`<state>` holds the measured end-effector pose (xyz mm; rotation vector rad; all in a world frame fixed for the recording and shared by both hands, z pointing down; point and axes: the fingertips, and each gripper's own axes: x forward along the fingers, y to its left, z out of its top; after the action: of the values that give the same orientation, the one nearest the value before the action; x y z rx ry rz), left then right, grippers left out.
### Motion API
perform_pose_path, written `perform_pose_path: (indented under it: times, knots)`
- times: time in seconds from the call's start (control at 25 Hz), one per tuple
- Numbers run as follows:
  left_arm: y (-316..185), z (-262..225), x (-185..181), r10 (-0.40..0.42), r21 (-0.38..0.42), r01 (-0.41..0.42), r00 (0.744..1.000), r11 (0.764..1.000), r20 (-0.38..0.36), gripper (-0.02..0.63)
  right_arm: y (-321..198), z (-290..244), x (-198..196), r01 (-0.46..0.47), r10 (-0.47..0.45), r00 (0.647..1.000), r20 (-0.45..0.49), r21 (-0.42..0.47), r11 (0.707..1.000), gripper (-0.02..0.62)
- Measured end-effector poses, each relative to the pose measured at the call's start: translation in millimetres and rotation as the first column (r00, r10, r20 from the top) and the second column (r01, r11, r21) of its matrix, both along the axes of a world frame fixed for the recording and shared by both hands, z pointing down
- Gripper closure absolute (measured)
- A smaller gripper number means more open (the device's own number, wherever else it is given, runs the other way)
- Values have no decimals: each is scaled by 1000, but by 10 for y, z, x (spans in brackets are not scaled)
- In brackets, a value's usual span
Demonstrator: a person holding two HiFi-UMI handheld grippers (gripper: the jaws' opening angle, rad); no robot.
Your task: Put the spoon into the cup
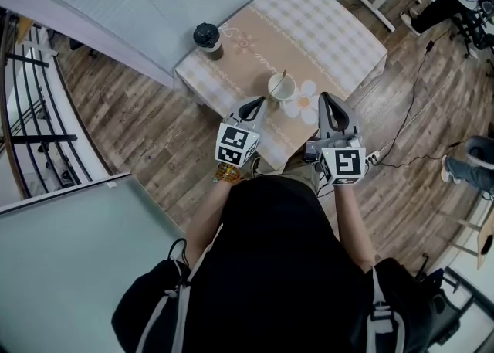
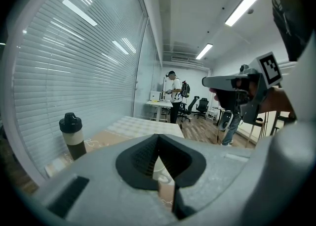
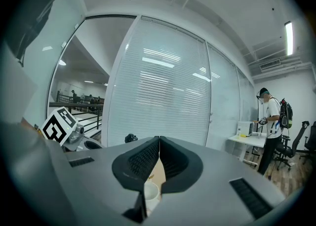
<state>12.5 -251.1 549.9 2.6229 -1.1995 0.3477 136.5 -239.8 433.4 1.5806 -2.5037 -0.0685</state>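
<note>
One checked table [image 1: 340,27], cup [image 1: 282,86], wood floor [image 1: 147,158]

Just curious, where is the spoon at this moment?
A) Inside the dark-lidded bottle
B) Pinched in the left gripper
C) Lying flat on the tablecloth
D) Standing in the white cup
D: in the head view, the spoon sticks up out of the white cup on the table, and its handle leans on the rim.
</note>
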Motion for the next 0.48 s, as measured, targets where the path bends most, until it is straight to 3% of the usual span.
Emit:
perform_pose_path:
  times: [0.48]
  knots:
    - [-30, 70, 64, 8, -13, -8, 1000, 1000, 11, 594, -27, 17, 63, -9, 9, 1000, 7, -5, 1000, 588]
